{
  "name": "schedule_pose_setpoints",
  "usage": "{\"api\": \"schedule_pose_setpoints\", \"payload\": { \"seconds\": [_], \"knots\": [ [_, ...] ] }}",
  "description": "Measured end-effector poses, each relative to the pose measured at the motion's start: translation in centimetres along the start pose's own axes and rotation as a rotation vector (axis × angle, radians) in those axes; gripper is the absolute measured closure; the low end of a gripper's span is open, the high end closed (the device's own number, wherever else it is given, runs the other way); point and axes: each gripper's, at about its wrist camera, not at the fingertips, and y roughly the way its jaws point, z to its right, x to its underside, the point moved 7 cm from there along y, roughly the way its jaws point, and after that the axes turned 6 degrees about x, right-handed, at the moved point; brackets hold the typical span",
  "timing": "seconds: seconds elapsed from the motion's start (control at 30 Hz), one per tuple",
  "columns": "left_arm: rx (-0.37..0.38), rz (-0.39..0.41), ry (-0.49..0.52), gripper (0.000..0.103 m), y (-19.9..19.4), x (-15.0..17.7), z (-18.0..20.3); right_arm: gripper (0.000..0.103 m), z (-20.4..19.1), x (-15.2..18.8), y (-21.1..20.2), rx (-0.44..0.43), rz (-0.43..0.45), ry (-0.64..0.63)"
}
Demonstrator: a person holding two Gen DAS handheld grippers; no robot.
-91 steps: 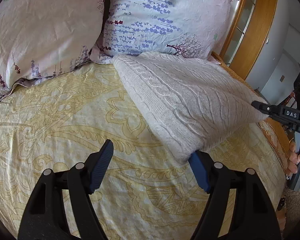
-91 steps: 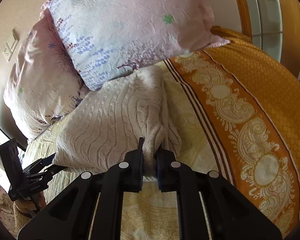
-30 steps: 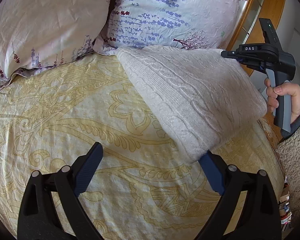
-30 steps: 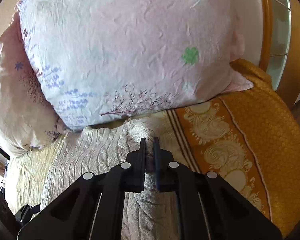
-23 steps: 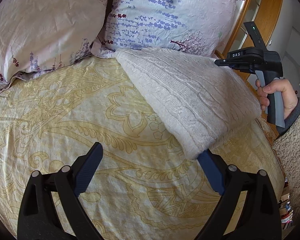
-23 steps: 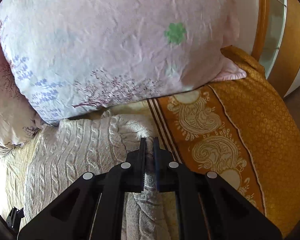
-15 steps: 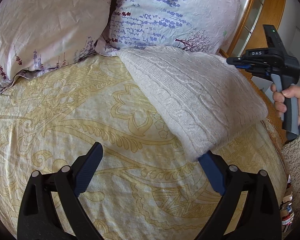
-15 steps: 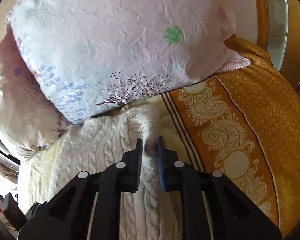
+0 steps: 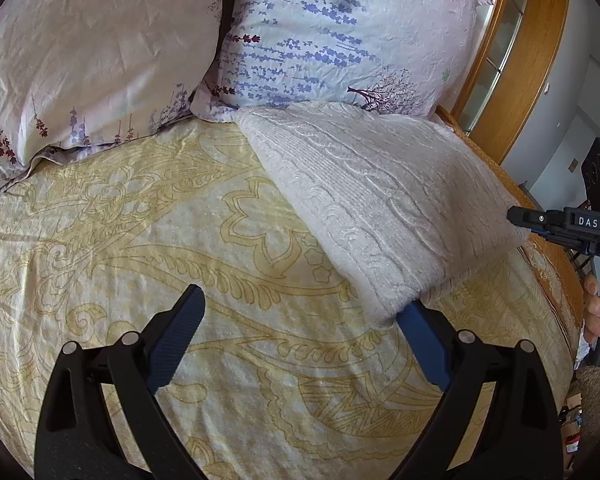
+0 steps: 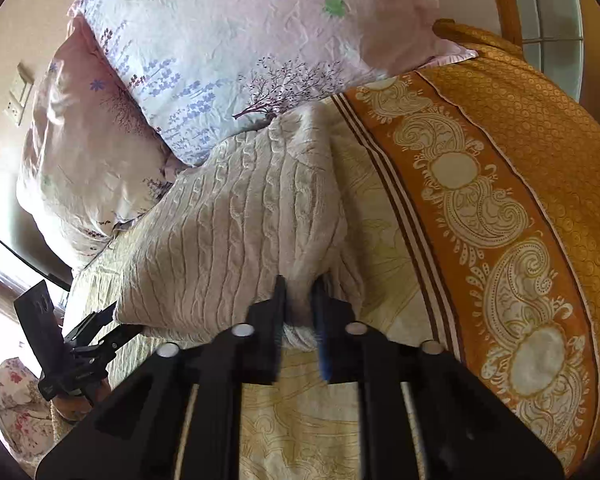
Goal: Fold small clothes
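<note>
A cream cable-knit sweater [image 9: 380, 200] lies folded on the yellow patterned bedspread [image 9: 140, 240], its far edge against the pillows. My left gripper [image 9: 302, 302] stands open low over the bed. Its right fingertip [image 9: 412, 316] touches the sweater's near corner, and nothing lies between its fingers. My right gripper [image 10: 298, 284] is closing its jaws on the sweater's [image 10: 240, 220] near right corner, with a fold of knit pinched between the pads. In the left wrist view the right gripper [image 9: 518, 216] meets the sweater's right corner, held by a hand [image 9: 596, 308].
Two floral pillows [image 9: 100, 48] [image 9: 340, 28] lean at the head of the bed. An orange patterned border [image 10: 500, 200] runs along the bed's right side. A wooden cabinet frame [image 9: 516, 60] stands beyond it. The left gripper [image 10: 96, 328] shows at the far left.
My right gripper came back from the sweater's far corner by the pillow to its near right corner, opened briefly and closed on the knit. The left gripper stayed put.
</note>
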Motion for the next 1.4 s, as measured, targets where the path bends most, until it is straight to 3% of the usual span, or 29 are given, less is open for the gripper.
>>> {"api": "schedule_pose_setpoints", "payload": {
  "seconds": [0.13, 0.2, 0.47, 0.73, 0.97, 1.07, 1.2, 1.3, 1.37, 1.4],
  "knots": [
    [0.003, 0.002, -0.021, 0.009, 0.0, 0.0, -0.3, 0.094, -0.1, -1.8, -2.1, 0.015, 0.117, 0.023],
    [-0.004, 0.011, -0.036, 0.009, -0.2, -0.1, -0.5, 0.094, -0.1, -2.3, -2.5, 0.032, 0.136, 0.014],
    [-0.104, 0.037, -0.036, 0.010, -0.8, -0.1, -0.9, 0.094, 0.4, 0.7, 0.6, 0.110, 0.027, -0.013],
    [-0.268, 0.027, 0.009, 0.011, -1.2, 0.4, -0.7, 0.094, 0.3, 1.3, 0.8, 0.120, 0.021, -0.029],
    [-0.300, 0.005, -0.039, 0.010, -1.4, 0.7, -1.2, 0.093, -0.2, 1.7, 0.7, 0.126, 0.019, -0.053],
    [-0.289, -0.004, -0.049, 0.009, -1.4, 0.7, -1.2, 0.093, -0.3, 1.6, 0.8, 0.138, 0.018, -0.068],
    [-0.196, -0.037, -0.055, 0.009, -2.2, 1.6, -1.1, 0.090, 0.3, 1.3, 0.3, 0.095, -0.007, -0.036],
    [-0.163, -0.052, -0.066, 0.008, -3.4, 2.5, -1.9, 0.073, 1.5, 0.2, -0.9, 0.031, 0.002, 0.042],
    [-0.099, -0.041, -0.134, 0.008, -4.3, 2.3, -2.9, 0.055, 2.4, -1.0, -1.9, -0.008, 0.027, 0.098],
    [-0.063, -0.033, -0.173, 0.008, -4.6, 2.0, -3.3, 0.051, 2.6, -1.6, -2.2, -0.034, 0.032, 0.126]
  ]
}}
